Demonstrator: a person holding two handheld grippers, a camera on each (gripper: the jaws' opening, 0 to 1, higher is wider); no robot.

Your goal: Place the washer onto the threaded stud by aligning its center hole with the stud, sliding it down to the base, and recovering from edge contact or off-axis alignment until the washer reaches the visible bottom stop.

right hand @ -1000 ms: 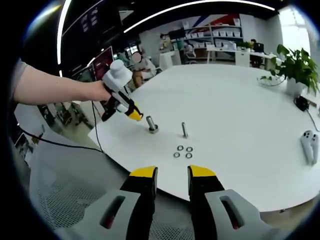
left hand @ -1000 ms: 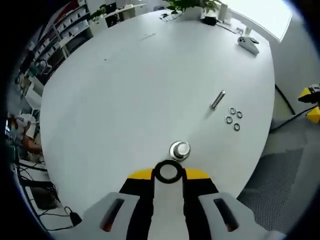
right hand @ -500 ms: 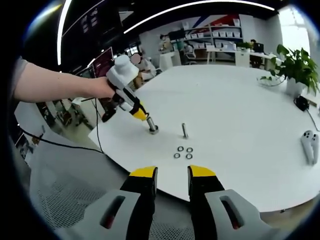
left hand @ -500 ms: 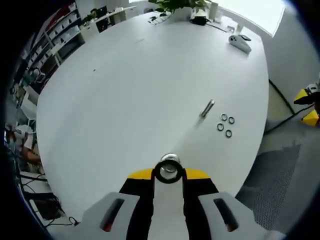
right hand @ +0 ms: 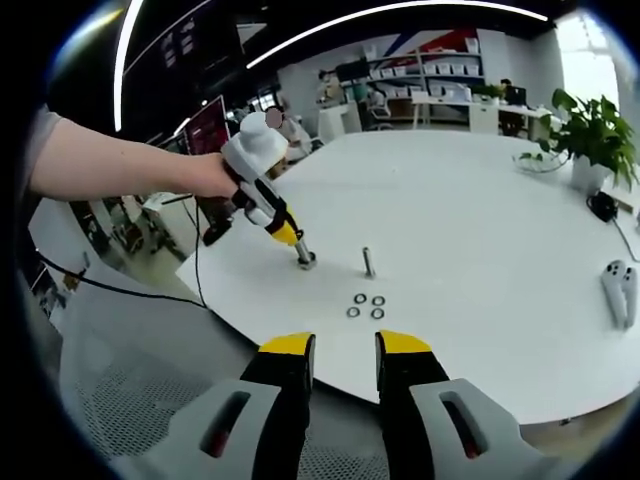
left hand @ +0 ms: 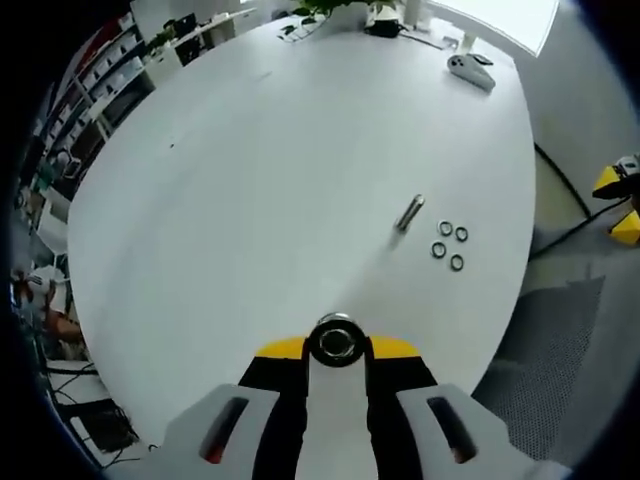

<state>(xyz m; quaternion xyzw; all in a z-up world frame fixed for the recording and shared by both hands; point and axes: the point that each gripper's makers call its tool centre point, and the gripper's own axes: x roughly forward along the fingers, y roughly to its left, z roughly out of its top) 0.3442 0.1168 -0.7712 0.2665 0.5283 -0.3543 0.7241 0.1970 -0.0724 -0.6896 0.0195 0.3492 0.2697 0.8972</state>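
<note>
A large white round table (left hand: pixel 250 180) carries the work near its edge. In the right gripper view the left gripper (right hand: pixel 285 233) is seen brought down onto an upright threaded stud (right hand: pixel 303 254), while a second stud (right hand: pixel 369 261) stands just beside it and three spare washers (right hand: pixel 366 305) lie loose near that one. The right gripper (right hand: pixel 345 348) is held back off the table edge with its jaws slightly apart and nothing between them.

In the left gripper view the washer (left hand: pixel 336 341) is seen clamped edgewise between the yellow jaw tips, its hole facing the camera, with the stud's top apparently showing through it; whether the stud has entered the hole cannot be told.

The step is judged to be the threading of the washer. It is best done with the washer kept square to the stud's axis and lowered straight. If an edge catches on the threads, the washer should be lifted a little, recentred and levelled, not forced. The grip should be released only once the base flange is reached.
</note>
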